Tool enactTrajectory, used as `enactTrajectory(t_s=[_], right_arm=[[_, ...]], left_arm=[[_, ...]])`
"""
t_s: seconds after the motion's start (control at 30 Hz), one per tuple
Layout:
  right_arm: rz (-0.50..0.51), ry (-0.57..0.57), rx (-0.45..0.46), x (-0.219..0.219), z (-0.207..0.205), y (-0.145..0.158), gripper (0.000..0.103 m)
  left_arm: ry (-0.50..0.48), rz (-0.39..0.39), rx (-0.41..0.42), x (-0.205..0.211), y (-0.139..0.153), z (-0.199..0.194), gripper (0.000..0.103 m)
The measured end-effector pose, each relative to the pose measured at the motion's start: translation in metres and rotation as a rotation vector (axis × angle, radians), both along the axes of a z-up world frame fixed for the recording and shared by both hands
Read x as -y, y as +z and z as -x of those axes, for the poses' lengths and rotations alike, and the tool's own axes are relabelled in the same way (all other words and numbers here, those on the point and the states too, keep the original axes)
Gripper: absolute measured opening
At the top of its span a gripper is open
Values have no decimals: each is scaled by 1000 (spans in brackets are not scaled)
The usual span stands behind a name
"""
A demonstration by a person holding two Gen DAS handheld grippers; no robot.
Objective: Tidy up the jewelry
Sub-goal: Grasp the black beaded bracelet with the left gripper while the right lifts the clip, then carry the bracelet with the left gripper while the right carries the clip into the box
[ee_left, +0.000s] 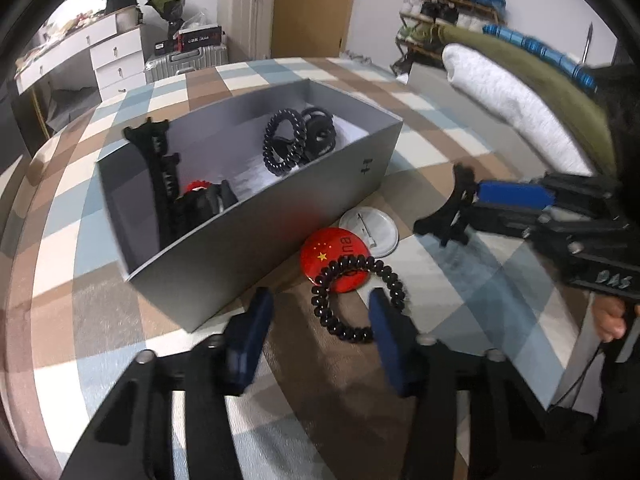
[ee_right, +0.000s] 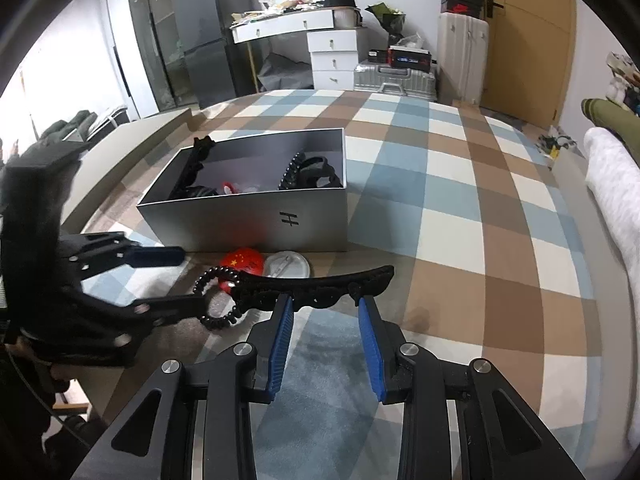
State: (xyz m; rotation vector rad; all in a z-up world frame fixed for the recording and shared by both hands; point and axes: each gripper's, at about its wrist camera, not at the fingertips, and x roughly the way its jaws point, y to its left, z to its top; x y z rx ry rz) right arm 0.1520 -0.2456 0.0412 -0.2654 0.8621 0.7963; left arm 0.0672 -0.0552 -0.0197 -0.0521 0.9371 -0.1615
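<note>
A grey open box (ee_left: 224, 240) (ee_right: 240, 216) sits on the checked cloth, holding a long black hair clip (ee_left: 160, 160), black spiral hair ties (ee_left: 284, 144) and a red item (ee_left: 196, 187). In front of it lie a black spiral hair tie (ee_left: 356, 296) (ee_right: 216, 312), a red badge (ee_left: 336, 256) (ee_right: 244, 260) and a white badge (ee_left: 372, 228) (ee_right: 288, 266). My left gripper (ee_left: 320, 308) is open, its fingers either side of the loose hair tie. My right gripper (ee_right: 324, 304) is shut on a long black hair clip (ee_right: 316, 284) (ee_left: 452, 216), held above the cloth.
A folded white and green blanket (ee_left: 520, 92) lies at the right of the bed. Behind stand a white desk with drawers (ee_right: 332, 52), suitcases (ee_right: 396, 76), a fridge (ee_right: 200, 32) and a shoe rack (ee_left: 440, 12).
</note>
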Motion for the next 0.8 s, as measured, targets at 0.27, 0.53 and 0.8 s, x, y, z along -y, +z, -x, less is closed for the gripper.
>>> enactTrajectory(t_s=[0.27, 0.53, 0.8], right_arm=[[-15, -3, -11, 1, -2, -1, 32], [-22, 0, 7, -3, 2, 3, 32], [-57, 6, 44, -9, 8, 10, 32]], left_arm=[[-26, -46, 19, 3, -1, 4, 6], [-29, -45, 87, -1, 10, 16, 5], [-11, -15, 140, -10, 23, 24, 5]])
